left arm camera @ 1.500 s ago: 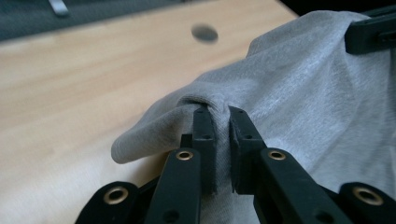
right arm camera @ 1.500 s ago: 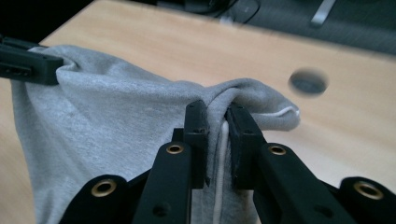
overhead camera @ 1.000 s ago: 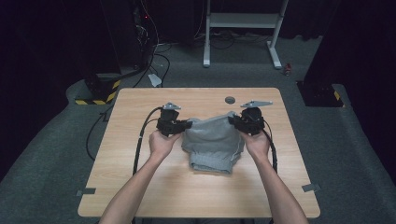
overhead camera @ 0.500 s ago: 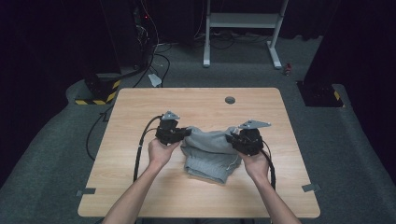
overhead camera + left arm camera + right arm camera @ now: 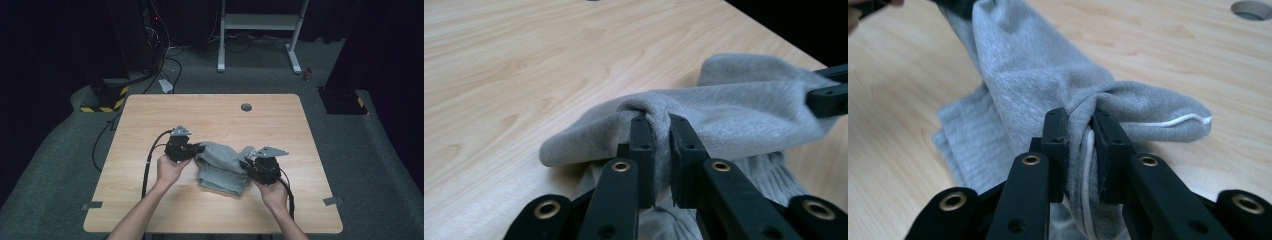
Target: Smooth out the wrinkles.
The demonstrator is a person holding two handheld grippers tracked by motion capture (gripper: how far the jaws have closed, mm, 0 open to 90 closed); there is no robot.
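The left gripper (image 5: 199, 148) pinches a bunched fold at one side of the grey garment (image 5: 222, 167), which lies crumpled on the wooden tabletop (image 5: 150, 120) between both hands. The right gripper (image 5: 246, 164) is clamped on the opposite edge, beside a white drawstring (image 5: 1168, 122).

garment (image 5: 222, 167): on the counter (image 5: 150, 120), near its middle, toward the person's side
left gripper (image 5: 200, 149): at the garment's left edge
right gripper (image 5: 246, 164): at its right edge, nearer the person
hole (image 5: 246, 107): behind the garment, near the far edge
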